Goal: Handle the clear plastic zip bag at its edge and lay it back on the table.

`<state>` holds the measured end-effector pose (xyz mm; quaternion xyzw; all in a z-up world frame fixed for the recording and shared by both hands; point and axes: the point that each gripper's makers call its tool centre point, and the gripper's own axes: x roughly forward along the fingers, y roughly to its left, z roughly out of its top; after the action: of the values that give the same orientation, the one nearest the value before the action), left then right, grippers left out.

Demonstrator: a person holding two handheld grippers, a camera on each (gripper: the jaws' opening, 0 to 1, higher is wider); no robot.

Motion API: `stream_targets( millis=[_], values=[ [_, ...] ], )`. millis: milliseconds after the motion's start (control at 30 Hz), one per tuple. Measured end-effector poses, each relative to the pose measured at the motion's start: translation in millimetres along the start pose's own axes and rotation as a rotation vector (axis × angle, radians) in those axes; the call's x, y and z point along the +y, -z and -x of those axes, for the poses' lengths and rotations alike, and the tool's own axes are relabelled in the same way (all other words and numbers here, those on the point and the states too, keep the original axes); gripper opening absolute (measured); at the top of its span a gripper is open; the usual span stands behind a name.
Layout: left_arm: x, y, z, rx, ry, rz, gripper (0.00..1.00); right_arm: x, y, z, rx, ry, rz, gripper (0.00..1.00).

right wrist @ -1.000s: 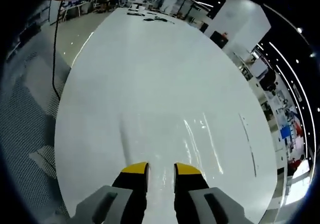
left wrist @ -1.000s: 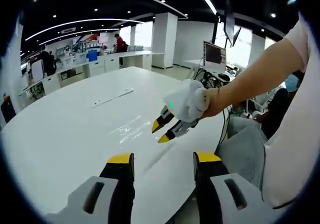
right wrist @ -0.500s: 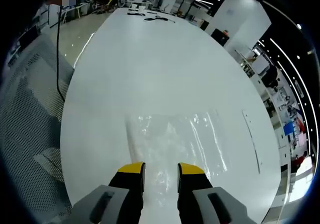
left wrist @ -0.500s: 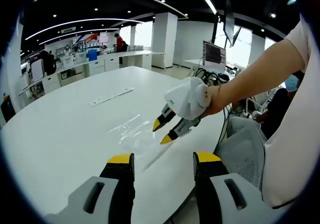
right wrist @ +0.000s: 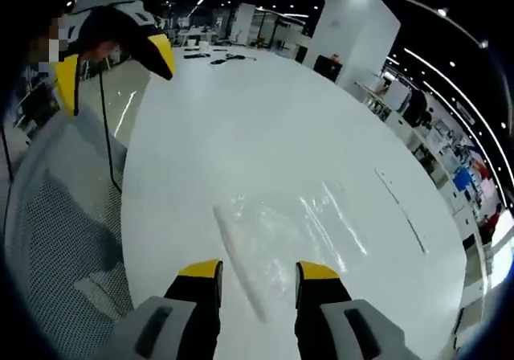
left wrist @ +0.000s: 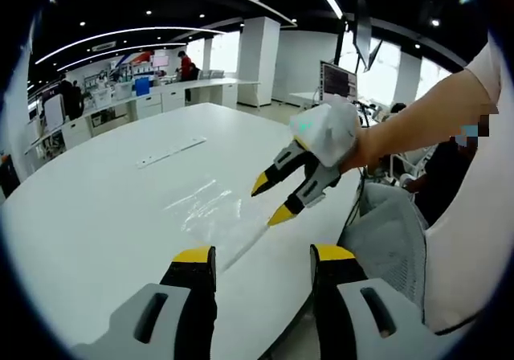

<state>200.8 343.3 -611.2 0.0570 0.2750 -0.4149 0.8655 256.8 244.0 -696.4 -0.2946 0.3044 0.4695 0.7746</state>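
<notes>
The clear zip bag [left wrist: 210,213] [right wrist: 283,238] lay flat on the white table [left wrist: 96,215] [right wrist: 241,119], near its edge. Both grippers hung above the bag with fingers apart, gripping nothing: the right gripper [left wrist: 273,200] [right wrist: 259,272] and the left gripper [left wrist: 262,255] [right wrist: 112,67].

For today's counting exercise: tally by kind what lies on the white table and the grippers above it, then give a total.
Clear plastic zip bag: 1
Long flat white strip: 1
Grippers: 2, the left gripper and the right gripper, both open and holding nothing
Total: 4
</notes>
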Motion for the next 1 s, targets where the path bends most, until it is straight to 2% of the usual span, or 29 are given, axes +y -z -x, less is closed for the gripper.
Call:
stream_targets(
  millis=[233,433,500,733,1000],
  values=[
    [-14.3,2.3,-10,-0.019,0.039,-0.034,0.45,17,11.7,30,-0.068,0.033,-0.109,0.42],
    [-19.8,10.0,-9,-0.036,0.044,-0.02,0.46,27,3.6,62,-0.199,0.072,-0.262,0.49],
    [-21.8,13.0,-7,-0.035,0.044,-0.015,0.47,32,3.9,74,-0.218,0.078,-0.288,0.52],
    [-23.8,26.7,-12,-0.017,0.062,0.008,0.5,42,11.0,94,-0.281,0.104,-0.382,0.57],
    [-28.0,32.7,-13,-0.027,0.062,0.026,0.51,58,14.8,101,-0.328,0.107,-0.437,0.73]
  ],
)
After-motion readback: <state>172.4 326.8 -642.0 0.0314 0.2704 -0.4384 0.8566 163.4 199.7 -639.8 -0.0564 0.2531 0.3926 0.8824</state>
